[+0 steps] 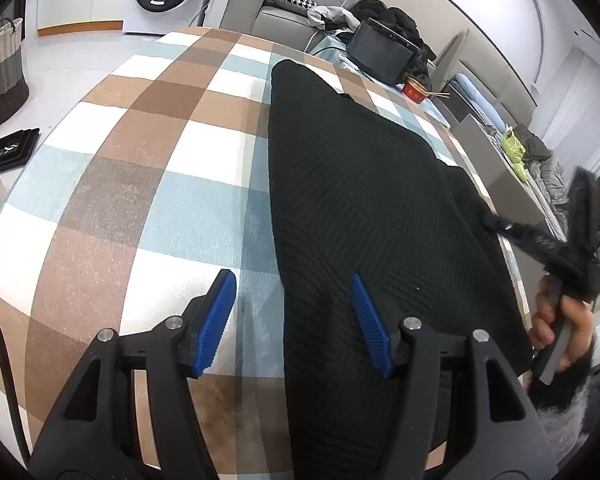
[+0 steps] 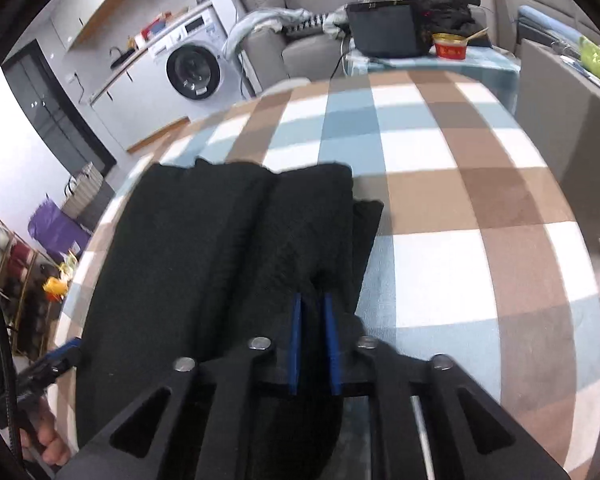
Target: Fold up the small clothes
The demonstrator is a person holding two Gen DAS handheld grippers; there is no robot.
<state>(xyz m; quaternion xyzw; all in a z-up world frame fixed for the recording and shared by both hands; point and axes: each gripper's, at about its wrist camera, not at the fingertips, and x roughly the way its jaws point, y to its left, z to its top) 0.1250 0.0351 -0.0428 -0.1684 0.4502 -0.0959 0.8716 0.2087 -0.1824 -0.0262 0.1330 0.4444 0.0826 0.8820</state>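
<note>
Left tongs (image 1: pixel 292 320) gape apart, angled downward; right tongs (image 2: pixel 312 344) stand nearly closed.

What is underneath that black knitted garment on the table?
The checked tablecloth lies under the black garment, showing all around it. Anything else beneath it is covered.

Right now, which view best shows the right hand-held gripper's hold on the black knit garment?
The right wrist view: the right hand-held gripper has black knit garment fabric bunched between its narrowly spaced blue pads. The left wrist view shows that gripper only at the frame edge, blurred, trailing a strip of fabric.
</note>
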